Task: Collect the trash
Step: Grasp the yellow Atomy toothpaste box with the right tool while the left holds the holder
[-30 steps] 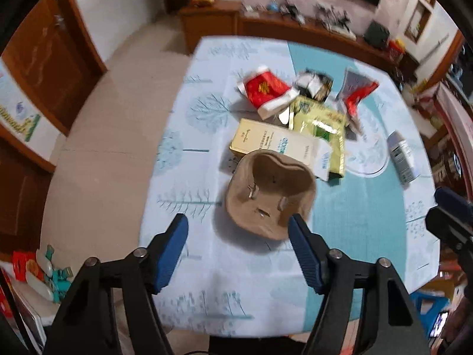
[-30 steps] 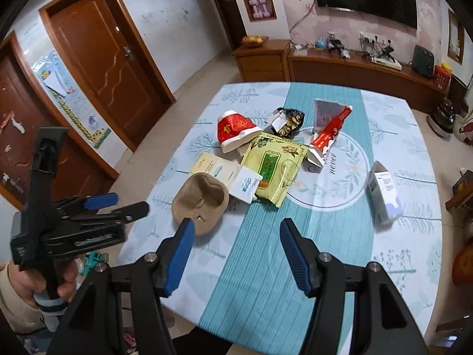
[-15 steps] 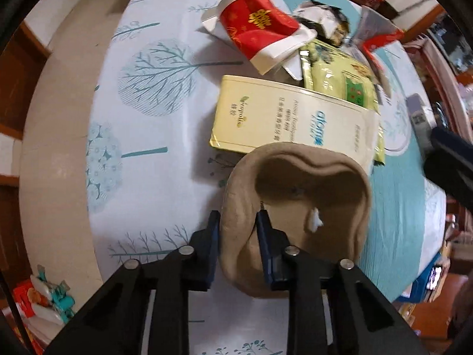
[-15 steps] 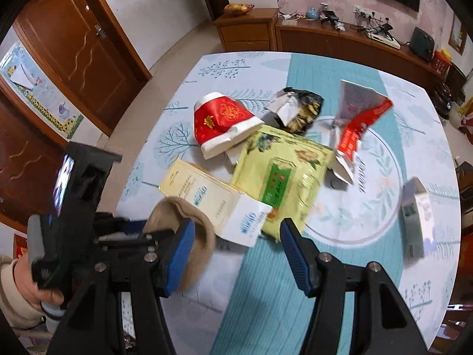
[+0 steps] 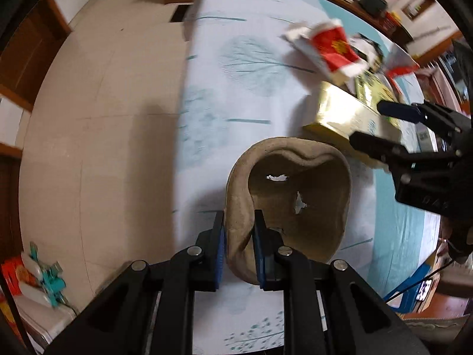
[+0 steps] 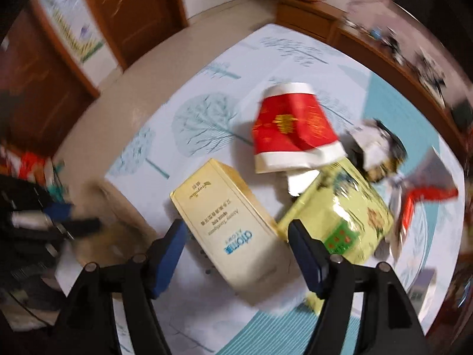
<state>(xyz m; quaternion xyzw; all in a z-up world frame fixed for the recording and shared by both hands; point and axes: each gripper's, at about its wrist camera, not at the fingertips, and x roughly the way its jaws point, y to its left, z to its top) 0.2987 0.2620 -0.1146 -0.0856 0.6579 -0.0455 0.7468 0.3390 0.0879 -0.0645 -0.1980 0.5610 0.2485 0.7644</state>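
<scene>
Left tool (image 5: 239,251): your jaws are closing on the near rim of the brown pulp cup carrier (image 5: 291,204), pads against its wall, so it can lift as one piece.
Right tool (image 6: 236,254): jaws opening, nothing gripped; the yellow toothpaste box (image 6: 230,224) lies between them.
Ahead of right tool: crushed red paper cup (image 6: 292,127), green packet (image 6: 346,207).
Table (image 5: 251,94): tree-print cloth; tiled floor to the left of your left tool.

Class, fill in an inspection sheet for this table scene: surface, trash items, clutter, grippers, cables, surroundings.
Surface: tree-print tablecloth with teal centre.
Job's things: brown pulp tray; yellow box; red paper cup; green packet; red-and-white wrapper.
Clutter: nothing seen.
Grippers: left gripper closing on the tray rim; right gripper opening, astride the box, not touching.
Cables: nothing seen.
Surroundings: tiled floor, wooden doors, sideboard.
</scene>
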